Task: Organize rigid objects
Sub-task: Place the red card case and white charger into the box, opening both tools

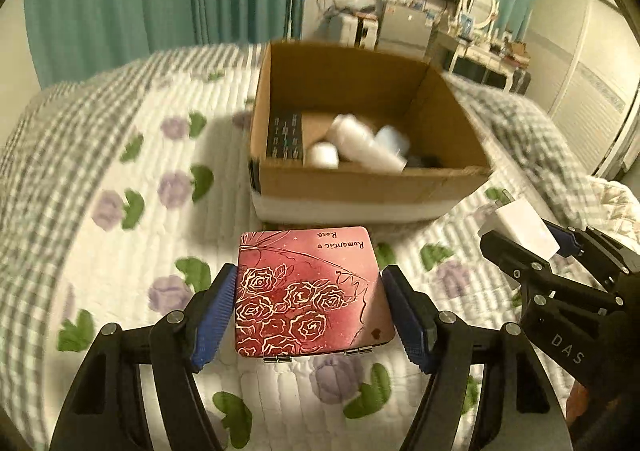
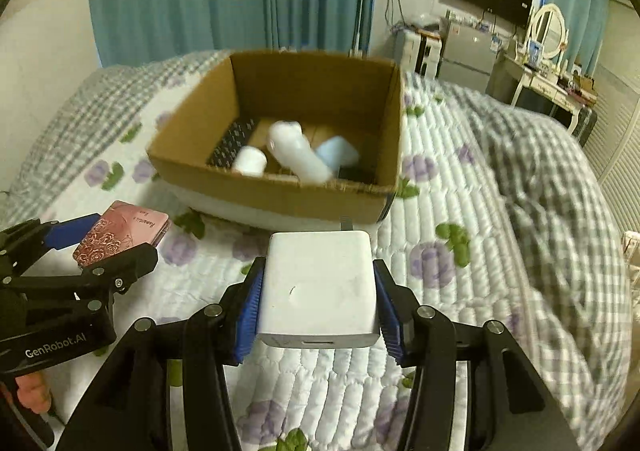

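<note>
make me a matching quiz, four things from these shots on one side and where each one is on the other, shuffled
Things:
1. rose-print tin
2. white charger
3. cardboard box
4. white bottle

Places:
A. lying inside the box
B. between the left gripper's fingers
C. standing on the quilt
D. between the right gripper's fingers

Pairs: 1-B, 2-D, 3-C, 4-A

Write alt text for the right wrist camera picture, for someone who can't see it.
The right gripper clamps a white charger block above a floral quilt, facing an open cardboard box that holds white bottles. At left, the left gripper grips a red rose-print tin.
</note>
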Demonstrator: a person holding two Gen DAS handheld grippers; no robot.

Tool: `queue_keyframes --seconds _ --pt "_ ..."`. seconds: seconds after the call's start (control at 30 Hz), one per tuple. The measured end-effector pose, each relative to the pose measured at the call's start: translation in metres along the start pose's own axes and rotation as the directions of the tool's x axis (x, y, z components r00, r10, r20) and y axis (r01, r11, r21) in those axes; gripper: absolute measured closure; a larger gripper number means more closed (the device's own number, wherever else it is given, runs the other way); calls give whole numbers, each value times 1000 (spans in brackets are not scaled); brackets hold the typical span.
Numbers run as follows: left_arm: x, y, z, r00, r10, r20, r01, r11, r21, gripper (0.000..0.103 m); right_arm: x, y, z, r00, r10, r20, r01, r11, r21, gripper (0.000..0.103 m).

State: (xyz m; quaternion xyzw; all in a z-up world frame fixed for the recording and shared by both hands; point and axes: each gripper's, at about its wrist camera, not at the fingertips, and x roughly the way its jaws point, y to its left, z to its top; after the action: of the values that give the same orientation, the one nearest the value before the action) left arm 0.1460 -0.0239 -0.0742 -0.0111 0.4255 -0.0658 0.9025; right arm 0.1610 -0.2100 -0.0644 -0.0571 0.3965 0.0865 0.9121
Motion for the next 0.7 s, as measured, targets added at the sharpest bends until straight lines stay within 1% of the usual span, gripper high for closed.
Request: queue_keyframes --seconds 0.1,0.2,0.37,0.43,0.5,0.6,0.7 --pt "-21 -6 15 999 -7 51 7 1000 12 30 -26 -1 17 999 2 54 -2 1000 -6 53" --pt "-39 -7 33 995 -21 99 19 1000 17 30 -48 -1 46 993 9 119 -7 1000 -19 53" --pt "-46 -3 73 986 -8 165 5 1000 16 30 -60 -5 92 981 27 191 -21 999 -33 53" --pt "-41 -2 89 984 -12 179 9 1000 18 30 -55 -7 111 978 22 209 -13 999 -46 53" --pt "-28 -2 105 984 -27 178 22 999 25 30 -46 -9 125 975 27 219 -17 999 -48 53" --pt "-1 -4 124 985 -6 173 0 999 37 30 -19 -17 141 978 32 206 -24 999 -38 53" --pt "36 -8 137 988 -28 154 18 998 66 30 12 -24 149 980 41 193 -35 999 -30 53"
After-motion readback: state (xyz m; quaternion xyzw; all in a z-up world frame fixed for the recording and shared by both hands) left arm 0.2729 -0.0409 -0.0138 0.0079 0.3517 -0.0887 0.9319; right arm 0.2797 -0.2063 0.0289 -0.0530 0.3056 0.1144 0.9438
